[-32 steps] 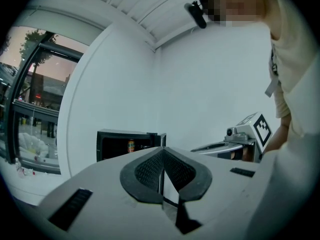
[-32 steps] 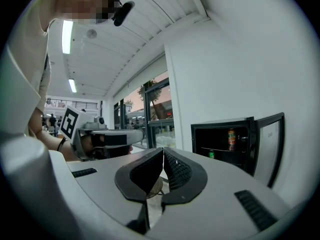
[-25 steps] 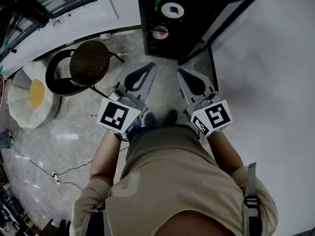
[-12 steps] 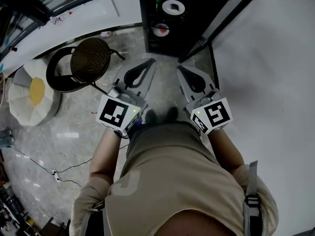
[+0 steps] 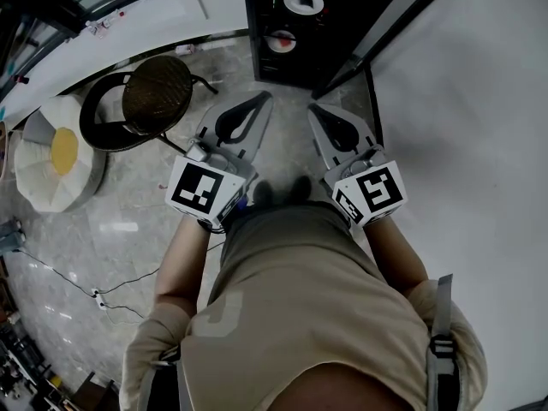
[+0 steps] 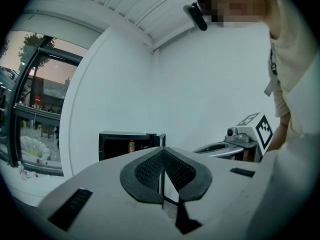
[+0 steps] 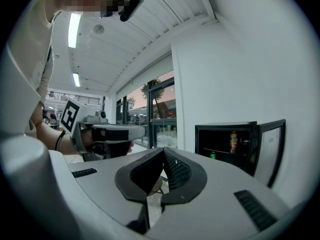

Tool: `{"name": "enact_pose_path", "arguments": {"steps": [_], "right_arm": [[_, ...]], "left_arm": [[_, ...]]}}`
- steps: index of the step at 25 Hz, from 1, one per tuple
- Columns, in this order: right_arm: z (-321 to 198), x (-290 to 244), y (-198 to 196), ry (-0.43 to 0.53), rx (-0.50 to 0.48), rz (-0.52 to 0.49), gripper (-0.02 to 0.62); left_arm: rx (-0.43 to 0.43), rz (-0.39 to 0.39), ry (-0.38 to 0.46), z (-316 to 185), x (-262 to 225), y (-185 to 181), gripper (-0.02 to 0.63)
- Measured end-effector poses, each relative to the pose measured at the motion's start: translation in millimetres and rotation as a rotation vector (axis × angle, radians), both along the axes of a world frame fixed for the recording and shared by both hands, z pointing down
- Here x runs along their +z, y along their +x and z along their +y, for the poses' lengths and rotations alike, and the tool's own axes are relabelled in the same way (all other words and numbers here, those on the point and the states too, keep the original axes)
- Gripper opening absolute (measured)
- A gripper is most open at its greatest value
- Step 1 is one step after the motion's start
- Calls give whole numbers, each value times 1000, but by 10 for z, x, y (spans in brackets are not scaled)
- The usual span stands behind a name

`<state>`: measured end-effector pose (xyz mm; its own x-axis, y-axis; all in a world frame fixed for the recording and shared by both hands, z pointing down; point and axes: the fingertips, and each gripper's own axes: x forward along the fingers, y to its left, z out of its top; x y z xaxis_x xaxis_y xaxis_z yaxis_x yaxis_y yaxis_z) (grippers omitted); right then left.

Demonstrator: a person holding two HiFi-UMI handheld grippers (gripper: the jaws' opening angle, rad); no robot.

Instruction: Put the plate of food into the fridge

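Fridge [image 7: 227,126] open, cans [image 7: 233,141] inside; left gripper [image 5: 262,100], right gripper [image 5: 314,110] jaws together, empty.

I am standing on a grey, marbled floor [image 5: 128,221] that is shining with pale reflections, my dark shoes [image 5: 281,191] planted on it just ahead of me. Straight in front, a black fridge [image 5: 300,58] is sitting on the floor with its door swinging open toward the right. To its left, a chair [image 5: 158,97] with a round woven seat and a black frame is resting on the tiles. Further left, a white round pouf [image 5: 53,157] with a yellow centre is sitting beside the chair. A thin cable [image 5: 111,294] is trailing across the floor at my left.
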<state>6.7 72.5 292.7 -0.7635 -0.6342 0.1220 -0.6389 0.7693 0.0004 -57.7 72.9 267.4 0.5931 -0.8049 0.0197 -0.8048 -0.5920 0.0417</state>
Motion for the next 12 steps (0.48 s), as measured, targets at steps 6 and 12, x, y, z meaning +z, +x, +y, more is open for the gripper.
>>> {"name": "enact_pose_path", "arguments": {"steps": [6, 12], "right_arm": [[36, 16, -20, -2, -8, 3, 21], [53, 48, -9, -10, -8, 8, 23]], "left_arm": [[13, -5, -3, 42, 21, 38, 12], [19, -11, -11, 71, 49, 76, 12]]}}
